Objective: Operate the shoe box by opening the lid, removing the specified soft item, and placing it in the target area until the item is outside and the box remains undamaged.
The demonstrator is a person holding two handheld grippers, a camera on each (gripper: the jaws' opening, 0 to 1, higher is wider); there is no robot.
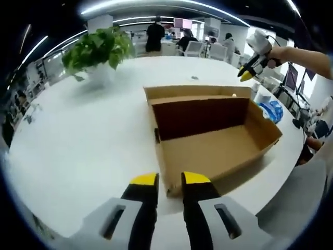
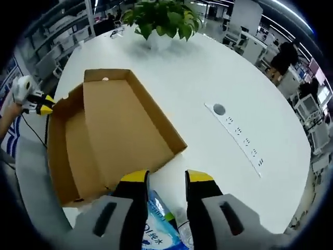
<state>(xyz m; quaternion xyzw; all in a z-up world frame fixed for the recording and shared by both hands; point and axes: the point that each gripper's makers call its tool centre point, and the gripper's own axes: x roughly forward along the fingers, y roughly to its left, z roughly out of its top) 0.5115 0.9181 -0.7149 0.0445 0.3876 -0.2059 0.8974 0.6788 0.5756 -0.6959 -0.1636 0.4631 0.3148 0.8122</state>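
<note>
So the biggest thing here is the round white glossy table (image 1: 78,146), smooth and reflecting the ceiling lights. Sitting on it is the brown corrugated cardboard shoe box (image 1: 213,140), lid already flipped open and standing up at the far side in the left gripper view, so you look straight into a bare, flat cardboard bottom. In the right gripper view the same box (image 2: 109,135) lies to the left, with its near corner just ahead of the jaws.

Far across the table there's a leafy green potted plant in a white pot (image 1: 99,52), well apart from the box. A flat white power strip with a round button (image 2: 239,135) is set into the tabletop to the right of the box in the right gripper view. Office desks, chairs and some people stand in the background.

The soft item looks like the blue and white plastic-wrapped pack (image 2: 158,229). It's outside the box, on the table right under the right gripper (image 2: 167,178), just beside the box's near corner. In the left gripper view it's the crinkly blue bundle (image 1: 271,110) at the box's right.

The left gripper (image 1: 170,179) hovers near the box's front corner, yellow-tipped black jaws slightly apart, nothing between them. The right one's jaws are spread too, over the pack, not pinching it.
</note>
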